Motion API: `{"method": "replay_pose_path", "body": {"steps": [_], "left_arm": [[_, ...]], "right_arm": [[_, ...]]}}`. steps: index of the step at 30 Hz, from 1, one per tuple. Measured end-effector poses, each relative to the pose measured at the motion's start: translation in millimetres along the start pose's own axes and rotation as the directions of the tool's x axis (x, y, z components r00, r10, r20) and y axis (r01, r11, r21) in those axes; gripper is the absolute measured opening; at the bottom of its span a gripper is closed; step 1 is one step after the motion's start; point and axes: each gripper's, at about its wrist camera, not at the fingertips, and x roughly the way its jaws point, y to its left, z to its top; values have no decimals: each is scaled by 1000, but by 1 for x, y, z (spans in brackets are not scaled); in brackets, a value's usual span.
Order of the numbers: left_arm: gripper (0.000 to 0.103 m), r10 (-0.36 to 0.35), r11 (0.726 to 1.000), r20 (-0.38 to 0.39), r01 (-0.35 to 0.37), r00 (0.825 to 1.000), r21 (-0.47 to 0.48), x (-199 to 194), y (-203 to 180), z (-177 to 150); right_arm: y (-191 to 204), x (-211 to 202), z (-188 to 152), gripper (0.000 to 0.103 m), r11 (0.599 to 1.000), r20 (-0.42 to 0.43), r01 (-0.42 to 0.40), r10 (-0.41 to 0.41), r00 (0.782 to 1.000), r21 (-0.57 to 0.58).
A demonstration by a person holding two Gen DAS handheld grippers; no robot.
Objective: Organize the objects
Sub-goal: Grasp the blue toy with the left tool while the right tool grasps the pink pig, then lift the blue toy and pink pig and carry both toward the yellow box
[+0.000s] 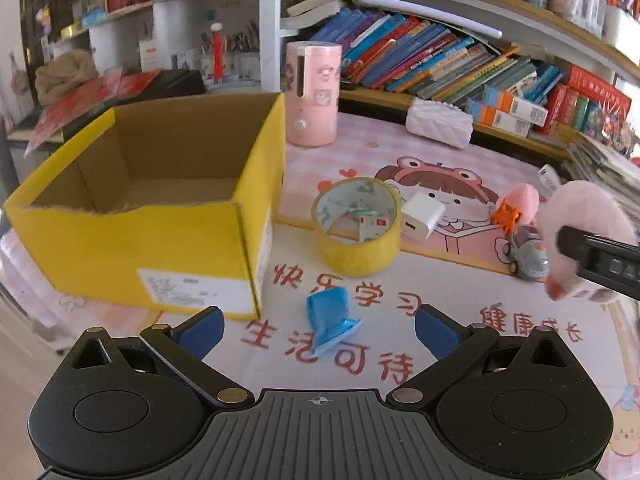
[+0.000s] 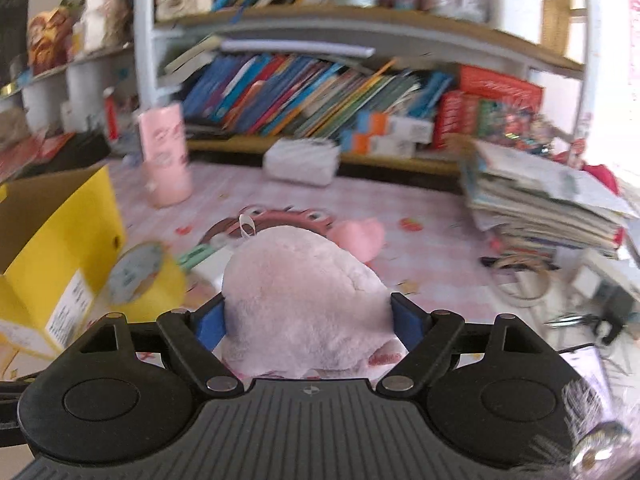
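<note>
Right gripper (image 2: pixel 306 316) clamps plush toy (image 2: pixel 304 280), seemingly lengthwise away from camera

**Shelves and clutter around the desk**

A shelf of leaning, colourful books (image 1: pixel 420 56) runs along the back, with a white quilted pouch (image 1: pixel 439 123) lying just in front of it. A tall pink cylindrical container (image 1: pixel 313 94) stands upright on the cartoon desk mat (image 1: pixel 460 280). To the right, a stack of papers and magazines (image 2: pixel 544 200) sits beside a coiled white cable (image 2: pixel 520 280).
</note>
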Motion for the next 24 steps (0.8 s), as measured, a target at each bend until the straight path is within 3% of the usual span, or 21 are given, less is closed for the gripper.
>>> {"method": "replay_pose_path", "body": {"steps": [7, 9, 12, 13, 14, 16, 18, 22, 24], "left_arm": [[84, 27, 1000, -51, -26, 998, 18, 30, -14, 4], [74, 35, 999, -65, -33, 997, 24, 37, -16, 4], [70, 33, 999, -95, -33, 995, 5, 47, -13, 6], [69, 34, 999, -98, -35, 995, -7, 50, -11, 7], [67, 42, 999, -102, -43, 994, -16, 55, -10, 7], [60, 52, 998, -115, -54, 992, -13, 63, -10, 8], [45, 55, 998, -162, -57, 985, -4, 75, -11, 7], [32, 42, 999, -159, -40, 986, 18, 75, -14, 5], [30, 25, 999, -164, -21, 986, 24, 73, -16, 6]], "right_arm": [[-3, -3, -5, 81, 997, 18, -24, 25, 1000, -74], [-2, -1, -5, 81, 995, 16, -48, 50, 999, -82], [1, 3, -4, 77, 992, 9, -70, 72, 997, -100], [2, 4, -4, 69, 991, 7, -77, 78, 997, -107], [3, 5, -4, 51, 990, 5, -84, 85, 996, -115], [4, 10, -4, 35, 986, -19, -111, 109, 994, -126], [4, 18, -7, 33, 984, -67, -130, 123, 990, -119], [4, 32, -12, 33, 982, -150, -143, 124, 981, -121], [5, 37, -14, 40, 984, -172, -131, 109, 979, -121]]}}
